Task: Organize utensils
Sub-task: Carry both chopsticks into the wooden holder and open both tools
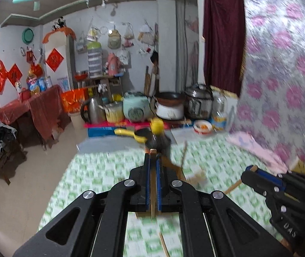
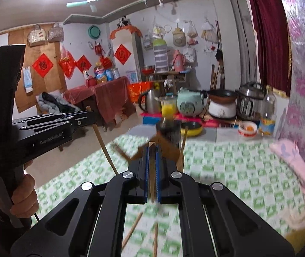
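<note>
left gripper (image 1: 152, 156): closed on one chopstick (image 1: 152, 184), held upright between the blue pads; seen from the side at left in the right wrist view, with the stick hanging down below the jaws.
right gripper (image 2: 151, 150): closed on a second chopstick (image 2: 151, 175), also clamped between the pads.
holder: dark cup (image 2: 169, 131) stands far centre on the green checked cloth (image 2: 227, 171), just beyond both tips; blurred, contents cannot be told.
loose sticks: two more chopsticks (image 2: 133, 229) lie on the cloth near the bottom edge.
step in hand (judged): both held sticks are being carried to the cup.
how to do it well: one stick is best lowered at a time, tip centred over the cup mouth, kept near vertical, released only once inside the rim.
risk: the cup could be knocked over by a slanted entry.
</note>
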### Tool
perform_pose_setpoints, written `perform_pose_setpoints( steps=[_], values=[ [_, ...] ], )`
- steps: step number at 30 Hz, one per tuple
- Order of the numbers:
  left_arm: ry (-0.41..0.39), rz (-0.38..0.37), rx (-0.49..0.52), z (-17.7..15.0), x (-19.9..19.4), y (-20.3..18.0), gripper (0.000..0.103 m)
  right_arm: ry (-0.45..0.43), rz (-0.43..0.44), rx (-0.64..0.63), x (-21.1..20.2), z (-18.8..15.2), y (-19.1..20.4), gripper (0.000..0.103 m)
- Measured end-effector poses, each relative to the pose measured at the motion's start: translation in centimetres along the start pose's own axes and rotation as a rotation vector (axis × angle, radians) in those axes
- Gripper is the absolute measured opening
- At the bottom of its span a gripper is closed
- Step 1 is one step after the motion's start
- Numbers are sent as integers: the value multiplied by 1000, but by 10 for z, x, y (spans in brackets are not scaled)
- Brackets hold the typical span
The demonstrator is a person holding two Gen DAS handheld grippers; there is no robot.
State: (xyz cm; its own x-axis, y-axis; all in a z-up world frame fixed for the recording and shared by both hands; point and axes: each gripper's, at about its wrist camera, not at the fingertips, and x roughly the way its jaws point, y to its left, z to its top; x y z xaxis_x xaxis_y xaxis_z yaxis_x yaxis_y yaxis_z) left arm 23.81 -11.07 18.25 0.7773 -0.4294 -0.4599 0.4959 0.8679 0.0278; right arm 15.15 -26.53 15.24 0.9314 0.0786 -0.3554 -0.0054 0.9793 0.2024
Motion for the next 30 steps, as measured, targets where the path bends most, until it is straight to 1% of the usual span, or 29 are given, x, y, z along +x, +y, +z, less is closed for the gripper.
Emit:
perform_pose_setpoints(
  steps=[2,4,6,7,8,9,10,11,12,14,15,16,17,18,19,20,21,22,23,25,26,28,30],
  values=[
    [-21,17,-16,19,18,8,6,-13,-14,5,19,14,-3,7],
    [-31,24,-35,29,36,15,6,-19,-33,7,36,21,-5,7],
    [-15,15,-63,28,60,23,6,-4,-46,7,58,20,-8,7],
    [-2,10,-73,25,70,25,6,17,-50,9,71,18,-9,8],
    [29,5,-84,17,85,28,7,59,-51,20,88,10,-12,12],
    [59,3,-89,11,95,29,17,93,-49,33,98,5,-15,12],
    [110,8,-99,-1,109,32,37,130,-38,58,106,0,-20,13],
    [132,12,-105,-8,114,35,45,160,-13,94,110,-6,-25,13],
    [152,20,-110,-17,116,37,53,163,0,109,108,-9,-28,13],
    [156,30,-114,-30,109,43,60,132,-11,116,90,-9,-30,14],
    [150,34,-123,-35,100,46,67,117,-17,115,81,-9,-30,15],
    [141,37,-135,-38,90,50,74,97,-21,117,68,-8,-29,22],
    [130,39,-148,-41,81,53,77,83,-23,120,58,-8,-27,32],
    [116,41,-163,-44,67,56,82,61,-26,125,42,-8,-26,39],
    [107,43,-172,-48,55,58,84,37,-30,131,26,-8,-23,54],
    [97,48,-182,-52,42,59,84,10,-36,138,8,-9,-20,64],
    [88,58,-190,-57,27,59,86,-12,-40,143,-10,-12,-18,67],
    [81,74,-199,-65,9,58,87,-26,-40,148,-24,-15,-15,73],
    [77,85,-209,-72,-5,58,88,-48,-33,162,-48,-22,-11,79],
    [82,95,-237,-90,-36,54,93,-78,-14,194,-82,-37,-7,87],
    [86,99,-250,-101,-51,53,94,-99,-4,217,-105,-53,-4,92],
    [91,92,-281,-130,-84,50,97,-118,1,230,-132,-78,0,97],
    [106,57,-308,-162,-108,48,97,-112,1,230,-155,-114,4,97]
  ],
)
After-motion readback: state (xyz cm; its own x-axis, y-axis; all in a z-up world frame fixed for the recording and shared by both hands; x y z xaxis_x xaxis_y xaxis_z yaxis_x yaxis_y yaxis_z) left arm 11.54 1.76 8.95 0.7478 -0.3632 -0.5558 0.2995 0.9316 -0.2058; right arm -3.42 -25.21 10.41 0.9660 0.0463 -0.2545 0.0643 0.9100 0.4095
